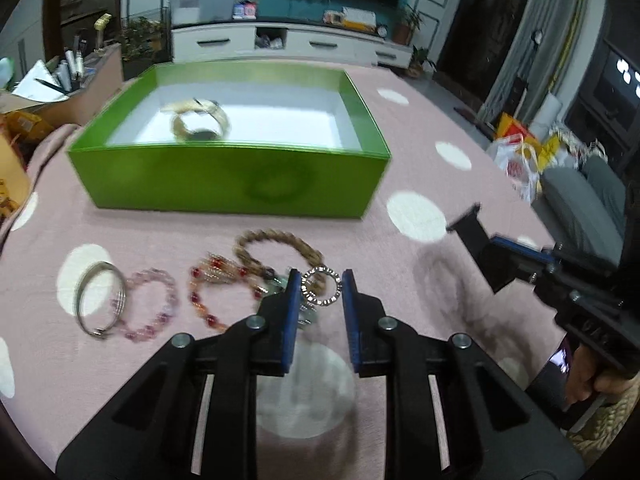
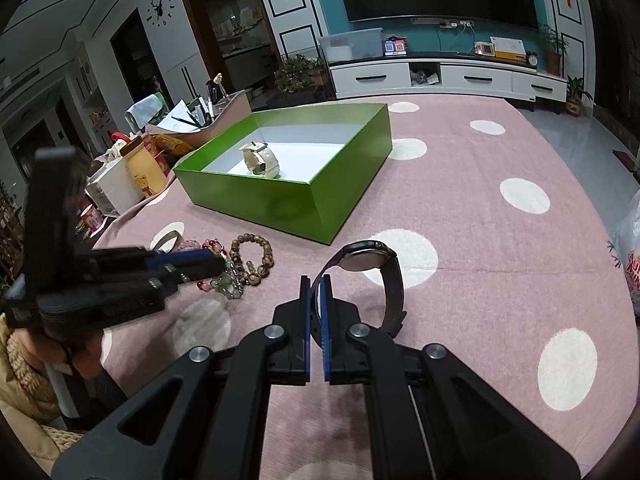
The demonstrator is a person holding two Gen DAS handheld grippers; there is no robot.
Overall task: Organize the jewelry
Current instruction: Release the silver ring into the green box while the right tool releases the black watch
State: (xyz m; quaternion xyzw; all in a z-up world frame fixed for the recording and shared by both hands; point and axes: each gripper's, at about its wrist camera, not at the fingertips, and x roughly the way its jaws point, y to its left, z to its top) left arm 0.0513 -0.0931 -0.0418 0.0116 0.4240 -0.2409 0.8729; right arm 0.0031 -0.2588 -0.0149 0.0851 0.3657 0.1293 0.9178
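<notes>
My left gripper (image 1: pixel 322 280) has its blue pads against a silver sparkly ring bracelet (image 1: pixel 320 290), a little above the pink dotted tablecloth (image 1: pixel 440 280). Just left of it lie a brown bead bracelet (image 1: pixel 276 252), a red bead bracelet (image 1: pixel 218 294), a pink bead bracelet (image 1: pixel 154 308) and a silver bangle (image 1: pixel 100 300). The right gripper (image 2: pixel 315 284) is shut on the strap of a black watch (image 2: pixel 368 258), whose face stands up beyond the fingertips. Further back stands the green box (image 2: pixel 280 200) with a cream watch (image 2: pixel 260 160) inside it.
Bottles, cartons and papers (image 2: pixel 140 168) crowd the table's left edge beside the box. A hand (image 1: pixel 600 384) holds the right gripper's handle at the right. A white TV cabinet (image 2: pixel 440 76) stands behind the table.
</notes>
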